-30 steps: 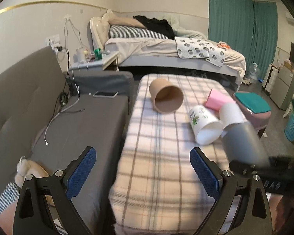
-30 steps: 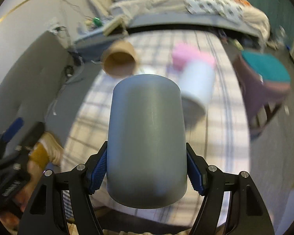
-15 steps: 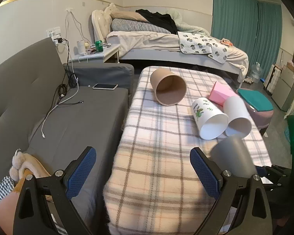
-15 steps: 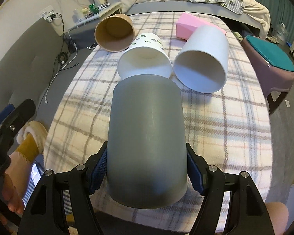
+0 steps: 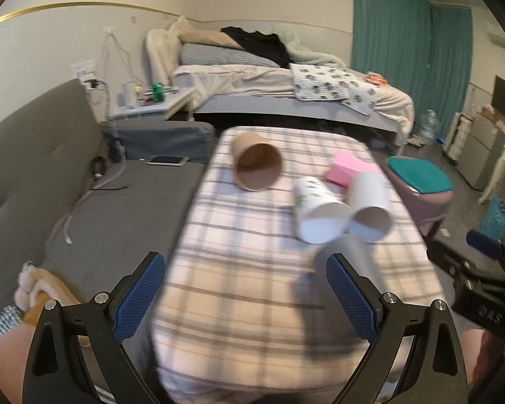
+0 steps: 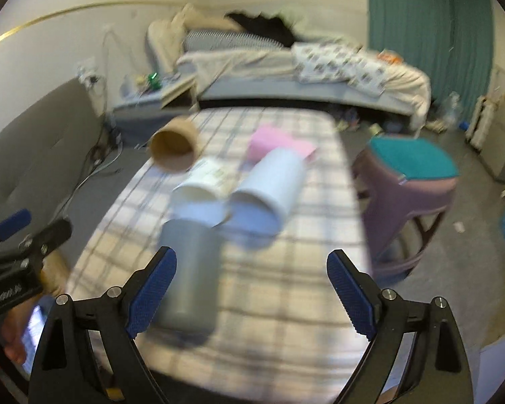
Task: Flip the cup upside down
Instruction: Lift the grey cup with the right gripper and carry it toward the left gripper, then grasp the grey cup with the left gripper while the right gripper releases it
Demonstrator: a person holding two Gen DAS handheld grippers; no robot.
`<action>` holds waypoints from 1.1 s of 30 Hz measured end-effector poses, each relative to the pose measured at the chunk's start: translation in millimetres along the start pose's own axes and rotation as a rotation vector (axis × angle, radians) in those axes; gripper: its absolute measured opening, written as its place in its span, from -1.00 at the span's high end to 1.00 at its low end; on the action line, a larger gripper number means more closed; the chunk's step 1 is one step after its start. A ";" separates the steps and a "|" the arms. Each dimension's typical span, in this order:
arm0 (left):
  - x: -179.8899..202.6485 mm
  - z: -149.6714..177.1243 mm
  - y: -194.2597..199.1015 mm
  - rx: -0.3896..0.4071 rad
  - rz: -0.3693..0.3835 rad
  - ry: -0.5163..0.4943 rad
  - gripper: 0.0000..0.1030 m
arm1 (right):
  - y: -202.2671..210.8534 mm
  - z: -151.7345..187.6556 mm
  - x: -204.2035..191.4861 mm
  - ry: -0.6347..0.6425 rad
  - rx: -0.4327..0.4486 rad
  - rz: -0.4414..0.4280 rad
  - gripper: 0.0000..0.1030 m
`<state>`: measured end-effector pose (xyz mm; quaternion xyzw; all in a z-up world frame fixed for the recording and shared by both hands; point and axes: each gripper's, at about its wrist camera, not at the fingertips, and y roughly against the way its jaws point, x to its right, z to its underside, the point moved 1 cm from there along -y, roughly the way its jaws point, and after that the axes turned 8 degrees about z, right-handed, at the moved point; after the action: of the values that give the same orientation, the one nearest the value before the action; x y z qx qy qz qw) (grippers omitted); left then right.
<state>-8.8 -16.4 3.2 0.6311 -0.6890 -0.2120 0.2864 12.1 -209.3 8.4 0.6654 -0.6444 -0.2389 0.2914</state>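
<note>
A grey cup (image 6: 190, 269) stands on the plaid-covered table (image 6: 286, 289) near its front edge, blurred, with its closed end up. My right gripper (image 6: 250, 289) is open and empty, its left finger just in front of the cup. In the left wrist view the grey cup (image 5: 350, 252) shows partly behind my right finger. My left gripper (image 5: 245, 296) is open and empty above the table's front left part. A brown cup (image 5: 256, 165), a printed white cup (image 5: 316, 210), a plain white cup (image 5: 370, 205) and a pink cup (image 5: 346, 170) lie on their sides.
A grey sofa (image 5: 84, 202) with a phone (image 5: 166, 160) and cables runs along the table's left. A purple stool with a teal top (image 6: 410, 181) stands at the right. A bed (image 5: 286, 91) lies behind the table.
My right gripper has opened and let go of the grey cup, which now stands on the table. The gripper has pulled back and tilted up. The left gripper has barely moved.
</note>
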 end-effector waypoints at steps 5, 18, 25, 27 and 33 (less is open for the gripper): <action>39.4 8.2 -8.8 -0.010 0.085 0.002 -0.93 | 8.2 4.2 42.6 -0.046 0.066 0.092 -0.77; 76.1 58.7 -78.9 -0.179 0.137 0.083 -0.89 | -12.7 21.7 85.2 -0.124 0.040 0.116 -0.77; 72.0 67.8 -86.1 -0.208 0.164 0.082 -0.42 | -23.1 25.9 89.4 -0.154 0.004 0.097 -0.77; 72.6 66.4 -82.4 -0.207 0.176 0.073 -0.42 | -25.6 26.9 90.2 -0.161 -0.005 0.094 -0.77; 75.0 52.6 -62.3 -0.174 0.155 -0.003 -0.41 | -26.4 26.9 87.5 -0.152 -0.002 0.096 -0.77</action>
<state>0.0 -101.5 -67.2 0.5482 -0.7152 -0.2492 0.3549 17.2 -298.7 -24.2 0.6133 -0.6958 -0.2750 0.2532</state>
